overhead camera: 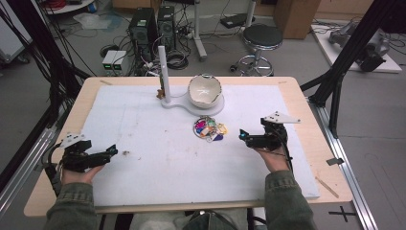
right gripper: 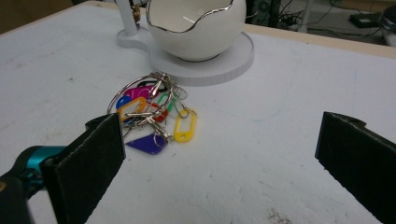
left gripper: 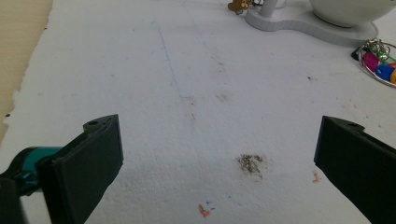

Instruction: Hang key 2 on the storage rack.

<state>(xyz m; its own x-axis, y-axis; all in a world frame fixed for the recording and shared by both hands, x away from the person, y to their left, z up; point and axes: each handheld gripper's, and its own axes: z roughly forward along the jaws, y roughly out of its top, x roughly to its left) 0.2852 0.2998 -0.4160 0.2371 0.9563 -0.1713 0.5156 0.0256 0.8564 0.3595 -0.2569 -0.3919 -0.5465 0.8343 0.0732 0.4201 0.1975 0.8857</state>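
A bunch of coloured key tags on a metal ring [overhead camera: 209, 129] [right gripper: 152, 116] lies on the white mat, just in front of a white egg-shaped bowl [overhead camera: 204, 90] [right gripper: 196, 25] on a white stand with an upright post [overhead camera: 163, 72]. My right gripper [overhead camera: 245, 136] [right gripper: 219, 172] is open, a short way right of the tags, its jaws wide apart with nothing between them. My left gripper [overhead camera: 113, 151] [left gripper: 219, 172] rests open at the mat's left, over a small brown stain [left gripper: 251, 162], far from the tags [left gripper: 380, 67].
A white mat [overhead camera: 158, 153] covers most of the wooden table [overhead camera: 306, 105]. A small brown figure [overhead camera: 160, 93] hangs by the post's foot. Black frame posts stand at both sides; computers, a stool [overhead camera: 261, 40] and cables are on the floor behind.
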